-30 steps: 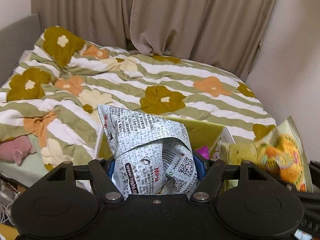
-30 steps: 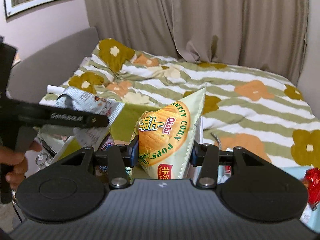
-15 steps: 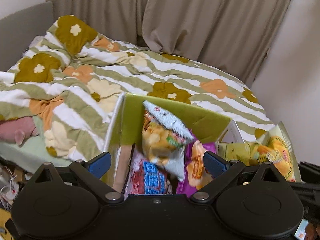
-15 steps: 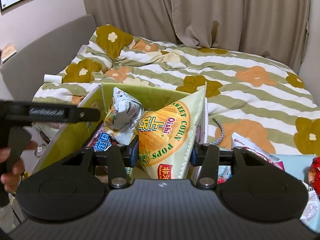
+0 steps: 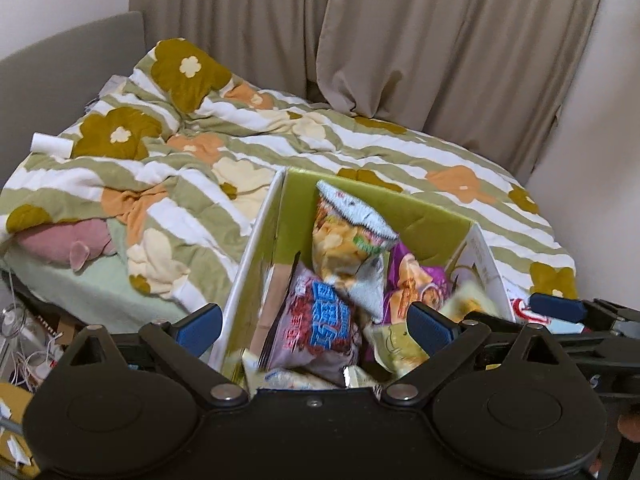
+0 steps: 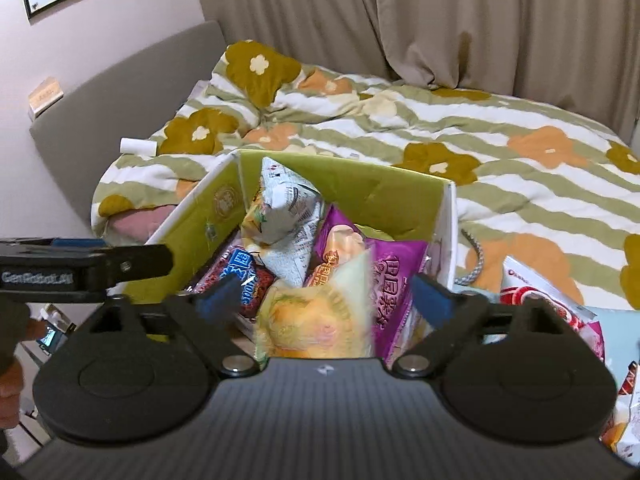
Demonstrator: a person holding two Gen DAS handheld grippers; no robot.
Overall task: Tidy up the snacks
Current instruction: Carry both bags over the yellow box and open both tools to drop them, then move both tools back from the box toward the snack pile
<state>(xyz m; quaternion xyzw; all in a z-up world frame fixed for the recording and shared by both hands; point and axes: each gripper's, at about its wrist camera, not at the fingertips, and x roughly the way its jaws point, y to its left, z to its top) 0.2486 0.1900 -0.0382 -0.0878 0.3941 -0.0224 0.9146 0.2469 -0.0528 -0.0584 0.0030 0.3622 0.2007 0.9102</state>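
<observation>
My landmark was the open cardboard box with the lime-green lining (image 6: 400, 196), which sat on the striped flowered quilt (image 6: 520, 184). My right gripper (image 6: 326, 300) hung over the box's near end, its jaws opening, the blue pads clear of the blurred yellow corn-snack bag (image 6: 316, 312) that sat between them just above the box's contents. My left gripper (image 5: 316, 326) stood wide with nothing between its pads, one finger outside the box's left wall and the other over its inside. Inside the box, a white newsprint-patterned bag (image 6: 288, 220) stood upright toward the far wall, a purple foil bag (image 6: 388, 276) leaned to its right, and a red-and-blue packet (image 5: 320, 320) lay nearer the front. Outside the box's right wall, a red-and-white snack bag (image 6: 536, 292) lay on the quilt, beside a grey braided cord (image 6: 474, 264). A pink plush toy (image 5: 68, 240) lay left of the box.
</observation>
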